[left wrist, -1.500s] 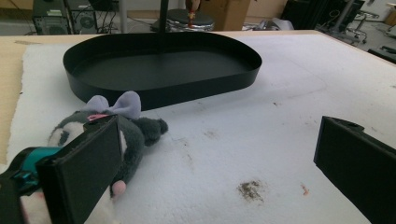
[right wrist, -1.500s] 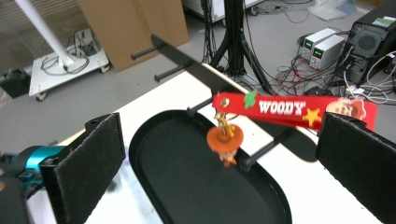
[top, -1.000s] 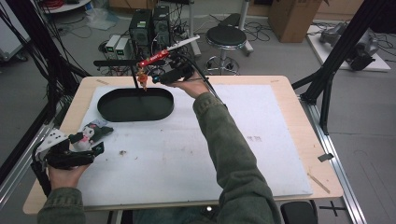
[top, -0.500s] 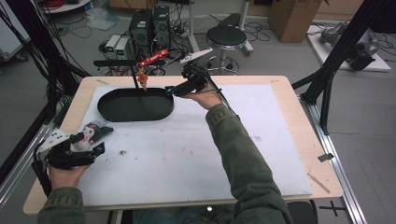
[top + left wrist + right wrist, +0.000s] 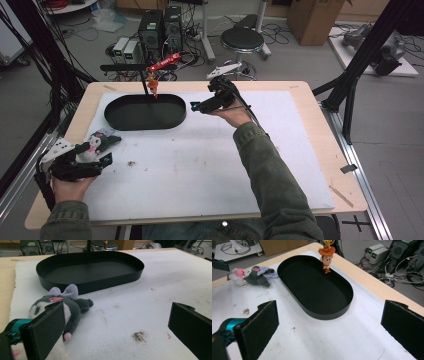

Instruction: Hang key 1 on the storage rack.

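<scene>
Toy: plush toy (image 5: 62, 312) is lying near the table's (image 5: 310, 105) left edge, on the white mat (image 5: 200, 170).
Left hand-held gripper (image 5: 102, 161): resting with jaws wide apart, one jaw touching the toy.
Right hand-held gripper (image 5: 196, 106): hovering open just beside the black tray's (image 5: 120, 120) right end.
Figurine (image 5: 326, 257): hanging over the tray's far rim.

On my table I count one black oval metal tray (image 5: 145, 122) at upper left, one grey plush toy with a lilac bow (image 5: 98, 142) at lower left, and one small cowboy figurine (image 5: 326, 255) hanging above the tray.
</scene>
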Available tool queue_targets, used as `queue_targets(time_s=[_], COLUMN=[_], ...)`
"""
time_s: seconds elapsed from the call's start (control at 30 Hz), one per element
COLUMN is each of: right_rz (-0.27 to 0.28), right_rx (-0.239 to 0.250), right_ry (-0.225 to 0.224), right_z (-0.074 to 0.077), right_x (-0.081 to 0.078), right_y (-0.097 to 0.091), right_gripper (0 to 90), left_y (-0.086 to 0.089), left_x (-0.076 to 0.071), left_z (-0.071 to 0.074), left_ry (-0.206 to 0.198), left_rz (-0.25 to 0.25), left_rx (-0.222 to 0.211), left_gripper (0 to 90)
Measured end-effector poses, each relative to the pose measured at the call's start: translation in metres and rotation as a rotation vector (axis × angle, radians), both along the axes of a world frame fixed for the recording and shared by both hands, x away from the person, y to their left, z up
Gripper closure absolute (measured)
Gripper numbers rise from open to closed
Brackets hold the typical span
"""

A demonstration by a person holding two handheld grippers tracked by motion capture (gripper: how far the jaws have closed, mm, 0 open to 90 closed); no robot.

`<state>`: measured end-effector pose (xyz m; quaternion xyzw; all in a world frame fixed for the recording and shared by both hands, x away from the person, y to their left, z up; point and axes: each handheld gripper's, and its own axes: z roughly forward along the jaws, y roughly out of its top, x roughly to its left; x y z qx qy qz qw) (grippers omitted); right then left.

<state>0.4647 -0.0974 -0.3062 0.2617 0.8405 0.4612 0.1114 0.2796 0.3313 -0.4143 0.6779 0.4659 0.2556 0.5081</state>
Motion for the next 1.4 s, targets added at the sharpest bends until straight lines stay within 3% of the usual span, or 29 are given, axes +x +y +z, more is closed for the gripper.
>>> queue_targets(time_s=[0.37, 0.7, 1.2, 1.4], right_rz=[-0.042, -0.074, -0.126, -0.151], right_rx=[0.001, 0.032, 0.057, 0.042], right_ry=[-0.017, -0.003, 0.028, 0.003], right_z=[-0.006, -0.018, -0.046, -0.055], right_x=[-0.012, -0.026, -0.054, -0.064], right_y=[-0.025, -0.055, -0.094, -0.103], right_gripper=[0.4, 0.4, 0.4, 0.4], left_y=[0.000, -0.001, -0.001, -0.001], left_x=[0.000, 0.000, 0.001, 0.001], left_z=[0.000, 0.000, -0.001, -0.001], left_ry=[0.003, 0.005, 0.010, 0.013], left_rz=[-0.001, -0.003, -0.003, -0.006], left_rx=[0.005, 0.006, 0.015, 0.011], left_gripper=[1.7, 1.8, 1.7, 1.7])
